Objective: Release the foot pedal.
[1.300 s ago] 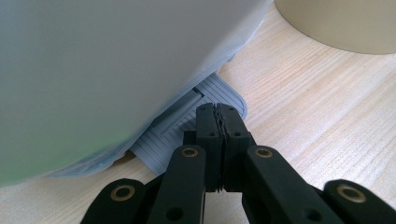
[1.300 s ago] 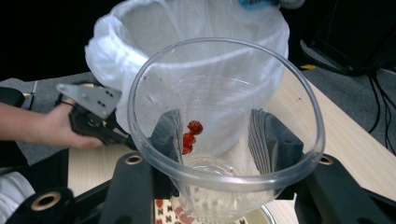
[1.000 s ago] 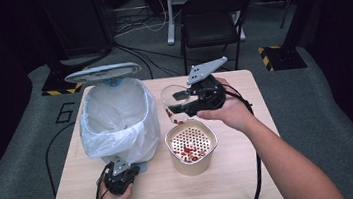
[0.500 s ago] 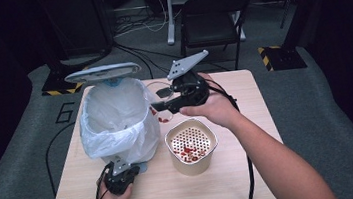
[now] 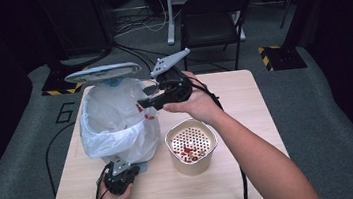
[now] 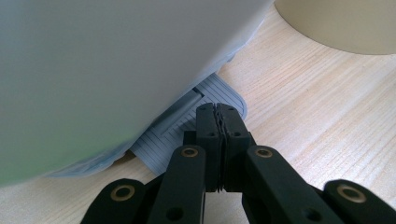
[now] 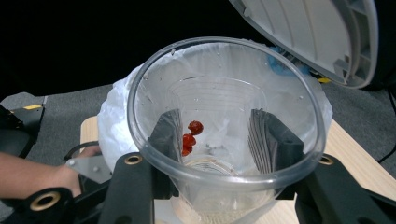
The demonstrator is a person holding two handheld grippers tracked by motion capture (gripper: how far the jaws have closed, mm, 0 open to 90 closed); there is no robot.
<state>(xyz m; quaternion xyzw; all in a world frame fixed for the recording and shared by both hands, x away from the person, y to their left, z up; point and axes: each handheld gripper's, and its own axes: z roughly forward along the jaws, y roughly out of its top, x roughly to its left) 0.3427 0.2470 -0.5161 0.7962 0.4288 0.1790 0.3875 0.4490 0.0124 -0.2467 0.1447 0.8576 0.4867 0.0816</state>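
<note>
- The right gripper (image 5: 145, 103) pinches a clear plastic cup (image 7: 224, 135), one jaw on each side of its wall, and holds it tipped toward the open mouth of the pedal bin (image 5: 118, 131).
- Inside the cup, between the two jaws and nearer the left one in the right gripper view, a few red bits (image 7: 190, 135) cling to the wall; so the cup is not emptied yet.
- Beyond the jaws lies the white bin liner (image 7: 116, 121), and above and to the right of them the raised lid (image 7: 317, 37); the way into the bin is open.
- The left gripper (image 6: 219, 122) has its jaws pressed together with nothing between them, their tips resting on the grey ribbed pedal (image 6: 187, 126) at the foot of the bin, apparently holding the lid up.
- Off to the right of those jaws, across the bare wood, stands the beige container (image 6: 345, 23); from above, its perforated insert (image 5: 191, 140) holds more red scraps.
- Judged done: pedal down, lid up, cup lifted and carried to the bin.
- Judged left: shake the red bits out, set the cup down, release the pedal.
</note>
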